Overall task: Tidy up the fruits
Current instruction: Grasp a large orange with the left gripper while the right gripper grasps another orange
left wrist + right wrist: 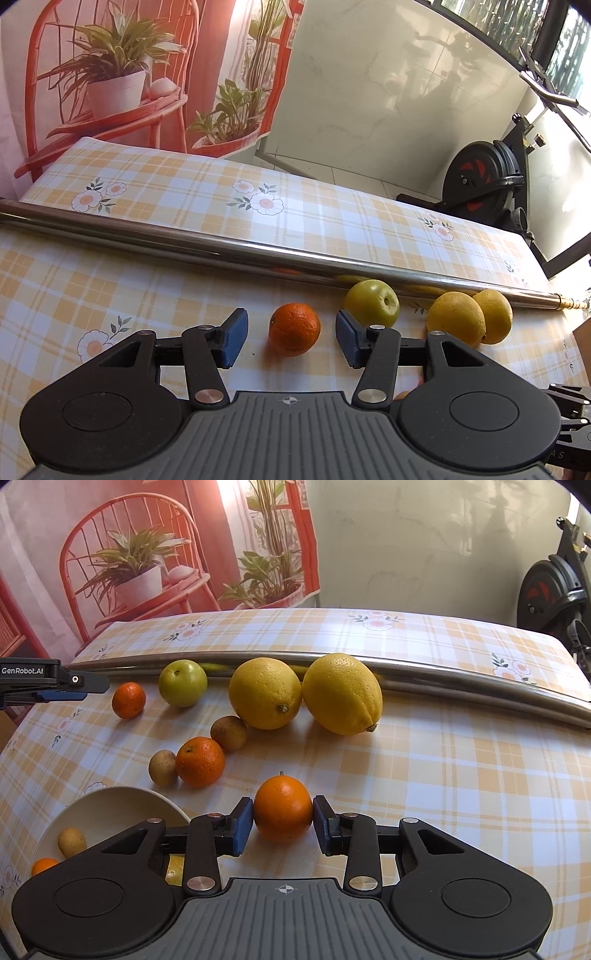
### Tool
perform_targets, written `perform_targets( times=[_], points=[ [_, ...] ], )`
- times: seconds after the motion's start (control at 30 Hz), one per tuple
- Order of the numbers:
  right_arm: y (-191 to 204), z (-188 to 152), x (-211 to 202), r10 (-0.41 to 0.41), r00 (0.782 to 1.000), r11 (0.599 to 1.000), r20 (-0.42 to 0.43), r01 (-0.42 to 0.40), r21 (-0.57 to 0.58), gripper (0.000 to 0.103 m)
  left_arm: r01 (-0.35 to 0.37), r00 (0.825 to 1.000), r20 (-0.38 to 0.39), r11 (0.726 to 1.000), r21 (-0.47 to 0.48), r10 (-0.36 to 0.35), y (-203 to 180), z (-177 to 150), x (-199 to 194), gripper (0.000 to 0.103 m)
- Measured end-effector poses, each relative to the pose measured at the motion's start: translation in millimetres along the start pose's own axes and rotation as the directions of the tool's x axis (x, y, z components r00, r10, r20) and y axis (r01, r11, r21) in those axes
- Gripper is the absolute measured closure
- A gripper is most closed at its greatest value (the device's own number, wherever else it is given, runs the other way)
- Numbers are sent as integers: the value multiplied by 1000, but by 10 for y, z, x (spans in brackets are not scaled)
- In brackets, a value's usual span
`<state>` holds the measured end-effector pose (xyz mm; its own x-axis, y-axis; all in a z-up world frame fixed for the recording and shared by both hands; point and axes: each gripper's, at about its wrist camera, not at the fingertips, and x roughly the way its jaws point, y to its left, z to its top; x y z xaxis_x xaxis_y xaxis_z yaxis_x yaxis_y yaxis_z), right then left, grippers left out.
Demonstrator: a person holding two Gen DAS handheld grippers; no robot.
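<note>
Right gripper [283, 825] clamped on small round orange mandarin [283, 806], lower centre of frame, on checked tablecloth [443, 775]. Left gripper [291, 341] released, straddling another small mandarin [294, 328], not touching. Step: pickup. Next, likely: lift, carry to cream bowl [110, 801] at lower left.

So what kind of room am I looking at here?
Probably a room in a home: a table under a checked floral tablecloth, an exercise bike by the wall, and a printed backdrop of potted plants.
</note>
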<state>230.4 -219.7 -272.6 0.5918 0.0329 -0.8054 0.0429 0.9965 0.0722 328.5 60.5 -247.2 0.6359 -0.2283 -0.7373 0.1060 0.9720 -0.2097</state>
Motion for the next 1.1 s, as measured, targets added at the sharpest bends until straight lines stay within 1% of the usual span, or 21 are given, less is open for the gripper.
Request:
perform_targets(
  times=[0.1, 0.3, 0.4, 0.5, 0.53, 0.57, 0.6, 0.7, 0.83, 1.1],
  points=[
    [-8, -6, -8, 2, 1000, 1000, 1, -2, 6, 71, -29, 1000, -2, 999, -19, 29, -9, -3, 105, 48],
    [-21, -10, -21, 6, 1000, 1000, 1, -6, 14, 71, -10, 999, -49, 999, -41, 8, -17, -12, 253, 48],
    [-29, -13, -31, 9, 1000, 1000, 1, -9, 25, 71, -17, 998, -68, 999, -50, 13, -18, -31, 312, 48],
    [-37, -31, -46, 15, 1000, 999, 0, -15, 38, 71, -23, 998, -62, 998, -58, 19, 0, -45, 328, 49],
    [-33, -40, -54, 14, 1000, 999, 0, -14, 39, 71, -31, 998, -62, 998, -55, 28, -2, -42, 322, 51],
    [-27, -49, -65, 13, 1000, 999, 1, -13, 40, 71, -43, 997, -66, 998, -48, 40, -12, -40, 320, 61],
    [-23, -58, -76, 13, 1000, 999, 1, -13, 42, 71, -36, 997, -71, 998, -47, 33, -11, -40, 314, 66],
    [-13, -87, -128, 10, 1000, 999, 6, -11, 45, 71, -29, 997, -74, 999, -35, 26, -15, -46, 279, 66],
    [-4, -117, -224, 0, 1000, 999, 20, -1, 44, 71, -41, 998, -47, 999, 25, 42, -76, -133, 83, 66],
    [41, -176, -457, -8, 998, 999, 62, 5, 44, 71, -20, 1000, 9, 996, 91, 19, -176, -319, -479, 66]
  ],
)
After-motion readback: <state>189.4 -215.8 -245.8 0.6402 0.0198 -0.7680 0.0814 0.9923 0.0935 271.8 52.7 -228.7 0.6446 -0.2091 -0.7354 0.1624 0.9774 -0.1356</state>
